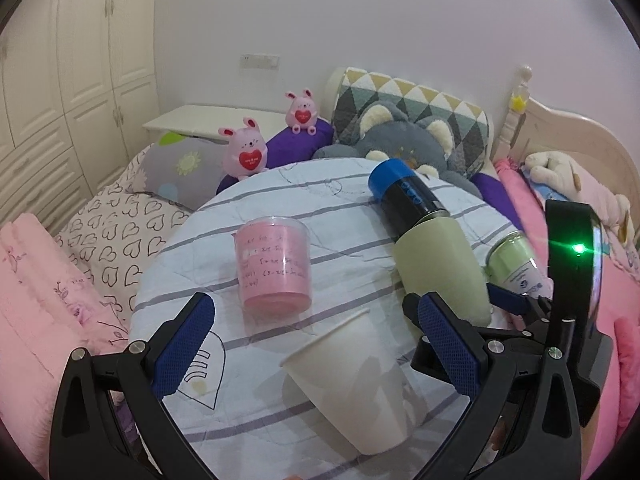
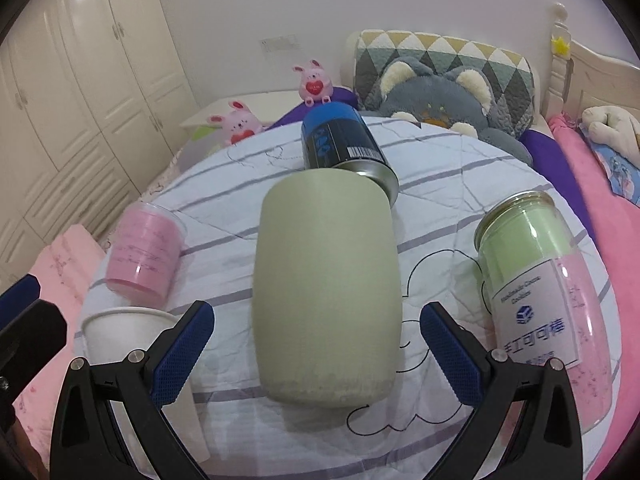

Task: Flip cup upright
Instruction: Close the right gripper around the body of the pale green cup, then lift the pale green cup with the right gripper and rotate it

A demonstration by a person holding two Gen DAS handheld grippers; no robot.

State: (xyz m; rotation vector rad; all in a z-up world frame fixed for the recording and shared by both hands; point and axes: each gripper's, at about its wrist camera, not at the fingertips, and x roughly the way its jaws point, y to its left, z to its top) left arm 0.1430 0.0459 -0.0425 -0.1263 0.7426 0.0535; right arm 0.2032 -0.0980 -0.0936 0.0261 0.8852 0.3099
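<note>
A pale green cup [image 2: 326, 292] stands upside down on the round cloth-covered table [image 2: 460, 168], its closed base on top; it also shows in the left wrist view [image 1: 440, 268]. My right gripper [image 2: 316, 344] is open, its blue pads on either side of the cup's lower part, not touching. A white paper cup [image 1: 356, 380] stands upright and tilted between the open jaws of my left gripper [image 1: 320, 344], which is empty; it also shows in the right wrist view [image 2: 124, 332].
A pink-filled clear cup [image 1: 276, 268], a blue-capped black spray can [image 1: 404, 196] lying on its side and a clear jar of green and pink sticks [image 2: 536, 292] share the table. Beyond it lie pillows, plush toys [image 1: 244, 152] and a wardrobe at left.
</note>
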